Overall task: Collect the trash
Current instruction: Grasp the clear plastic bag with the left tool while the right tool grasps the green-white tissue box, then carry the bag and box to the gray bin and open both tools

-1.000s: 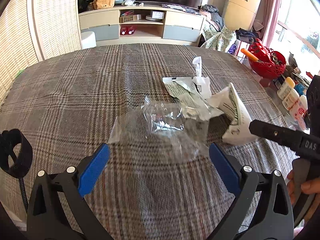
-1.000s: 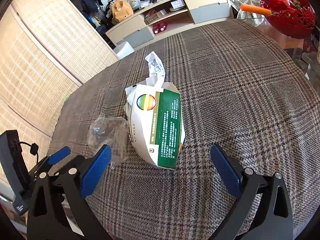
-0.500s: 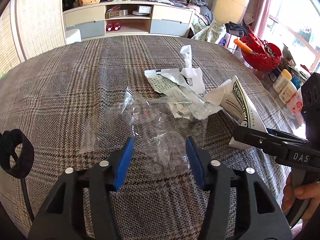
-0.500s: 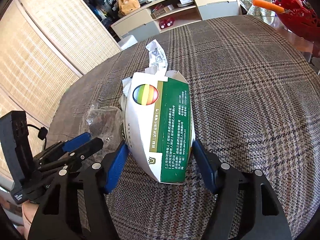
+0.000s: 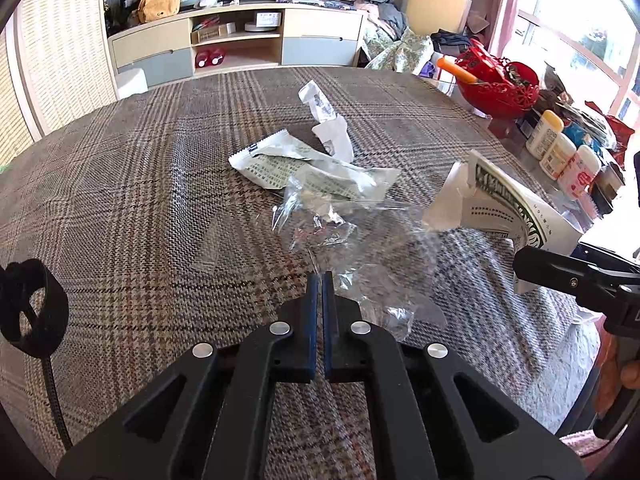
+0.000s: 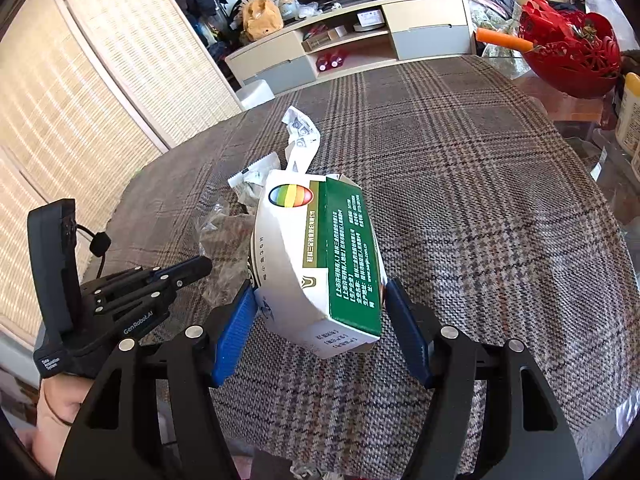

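Note:
A crumpled clear plastic wrapper (image 5: 352, 240) lies on the plaid tablecloth (image 5: 140, 184). My left gripper (image 5: 319, 280) is shut, with a fold of that film pinched between its blue pads. A dented white and green carton (image 6: 332, 256) sits between the blue pads of my right gripper (image 6: 320, 288), which press on both of its sides. The same carton (image 5: 504, 204) shows at the right of the left wrist view, with the right gripper (image 5: 524, 264) beside it. Behind them lie a white printed sachet (image 5: 304, 168) and a curled paper strip (image 5: 324, 120). The left gripper (image 6: 200, 268) stands left of the carton.
A red openwork basket (image 5: 500, 84) and several bottles (image 5: 560, 152) stand past the table's right edge. A low TV cabinet (image 5: 240, 44) is behind the table and a woven screen (image 6: 100, 100) to the left. A person's hand (image 6: 56, 408) holds the left gripper.
The left jaws went from wide open to shut on the clear wrapper. The right jaws narrowed around the carton until the pads met its sides, and the carton now looks larger and nearer.

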A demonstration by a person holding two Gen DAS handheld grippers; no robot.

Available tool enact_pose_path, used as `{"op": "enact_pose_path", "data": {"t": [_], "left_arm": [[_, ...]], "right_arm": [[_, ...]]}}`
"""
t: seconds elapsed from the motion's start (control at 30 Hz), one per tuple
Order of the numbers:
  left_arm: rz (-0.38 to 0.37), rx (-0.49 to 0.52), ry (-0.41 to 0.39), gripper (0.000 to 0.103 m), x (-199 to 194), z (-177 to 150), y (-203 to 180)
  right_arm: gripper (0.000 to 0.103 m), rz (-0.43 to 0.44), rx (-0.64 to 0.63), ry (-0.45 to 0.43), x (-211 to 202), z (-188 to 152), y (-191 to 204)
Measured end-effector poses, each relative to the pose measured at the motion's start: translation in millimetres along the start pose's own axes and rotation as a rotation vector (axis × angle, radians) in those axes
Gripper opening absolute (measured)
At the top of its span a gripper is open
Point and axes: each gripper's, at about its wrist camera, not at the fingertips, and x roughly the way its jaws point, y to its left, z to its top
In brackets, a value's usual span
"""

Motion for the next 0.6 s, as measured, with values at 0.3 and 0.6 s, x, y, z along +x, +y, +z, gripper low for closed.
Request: {"op": "enact_pose_path", "data": {"t": [0.3,0.6], "left_arm": [[0.001,0.011,-0.013,0.0,-43,-39,-12],[-0.003,0.006,-0.037,0.0,-98,-95,-40]], "right_arm": [[0.065,-0.019,-0.005,-0.011,-31,-31,-2],[0.065,0.019,-0.044,-0.053,-72,-74,11]]}}
